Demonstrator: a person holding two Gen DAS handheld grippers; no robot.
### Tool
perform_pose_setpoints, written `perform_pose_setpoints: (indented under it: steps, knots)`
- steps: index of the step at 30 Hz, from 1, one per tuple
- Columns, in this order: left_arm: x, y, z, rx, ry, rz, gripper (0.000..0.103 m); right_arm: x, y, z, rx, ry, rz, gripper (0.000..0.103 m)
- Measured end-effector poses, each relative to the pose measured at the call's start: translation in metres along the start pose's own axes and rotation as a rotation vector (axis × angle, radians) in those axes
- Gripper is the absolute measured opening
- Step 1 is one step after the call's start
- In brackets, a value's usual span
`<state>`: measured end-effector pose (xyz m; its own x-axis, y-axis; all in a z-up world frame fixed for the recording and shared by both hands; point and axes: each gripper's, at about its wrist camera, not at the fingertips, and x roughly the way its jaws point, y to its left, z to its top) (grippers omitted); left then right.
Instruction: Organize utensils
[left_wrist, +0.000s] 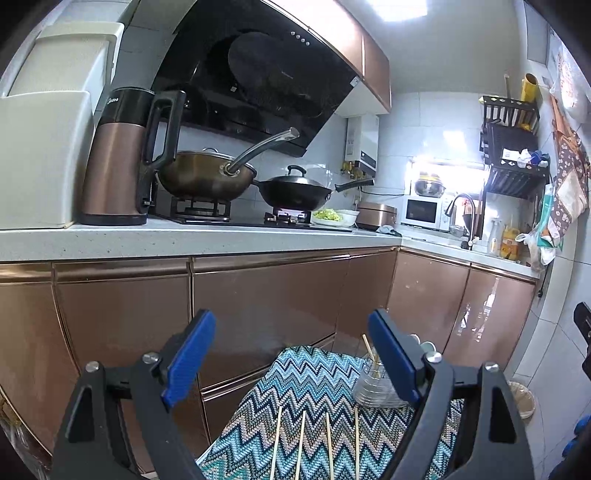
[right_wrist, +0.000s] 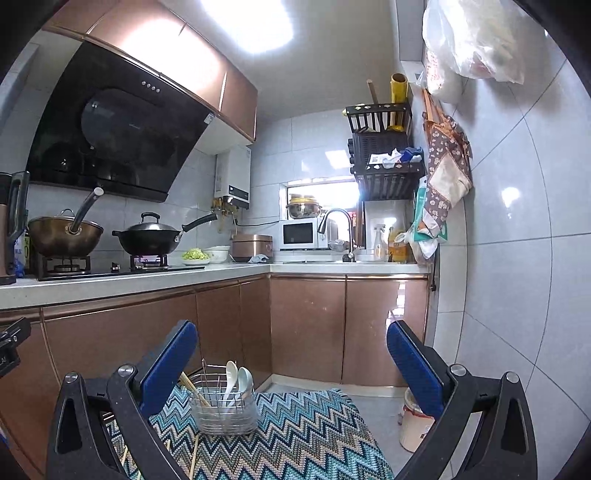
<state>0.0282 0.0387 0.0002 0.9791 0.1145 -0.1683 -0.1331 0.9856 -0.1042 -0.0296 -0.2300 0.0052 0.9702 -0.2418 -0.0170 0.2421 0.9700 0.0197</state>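
Several wooden chopsticks (left_wrist: 302, 439) lie side by side on a zigzag-patterned cloth (left_wrist: 314, 387). At the cloth's far right stands a wire utensil holder (right_wrist: 223, 404) with two white spoons (right_wrist: 238, 380) and chopsticks (right_wrist: 194, 389) leaning inside it; in the left wrist view the holder (left_wrist: 371, 386) is half hidden behind the right finger. My left gripper (left_wrist: 291, 354) hangs open above the loose chopsticks, nothing between its blue pads. My right gripper (right_wrist: 291, 363) is open too, raised over the cloth (right_wrist: 295, 435) with the holder just inside its left finger.
Copper cabinet fronts (left_wrist: 258, 302) stand right behind the cloth. On the counter (right_wrist: 129, 278) above are a stove with two woks (right_wrist: 147, 236), a kettle jug (left_wrist: 118, 158), a microwave (right_wrist: 301, 233) and a sink tap (right_wrist: 334, 221). A bucket (right_wrist: 413, 424) stands on the floor at right.
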Motion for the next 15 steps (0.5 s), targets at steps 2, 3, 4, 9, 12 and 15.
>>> perform_pose_setpoints:
  steps: [2, 3, 4, 9, 12, 15]
  knots:
    - [0.0, 0.0, -0.001, 0.006, -0.004, 0.002, 0.085, 0.001, -0.002, -0.001, 0.0, 0.004, -0.004, 0.103]
    - [0.0, 0.0, -0.001, 0.008, -0.007, 0.003, 0.085, 0.001, -0.003, -0.001, 0.002, 0.005, -0.005, 0.103]
    - [0.0, 0.0, -0.002, 0.01, -0.01, 0.006, 0.085, 0.002, -0.004, -0.001, 0.004, 0.006, -0.003, 0.103]
    - [0.004, 0.002, -0.003, 0.007, -0.011, 0.009, 0.085, 0.006, -0.006, -0.004, 0.011, 0.012, -0.006, 0.103]
    - [0.008, 0.002, -0.006, 0.006, -0.003, 0.0, 0.085, 0.01, -0.007, -0.006, 0.021, 0.016, -0.008, 0.103]
    - [0.013, -0.001, -0.009, 0.025, 0.012, -0.013, 0.085, 0.014, -0.007, -0.009, 0.022, 0.019, -0.011, 0.103]
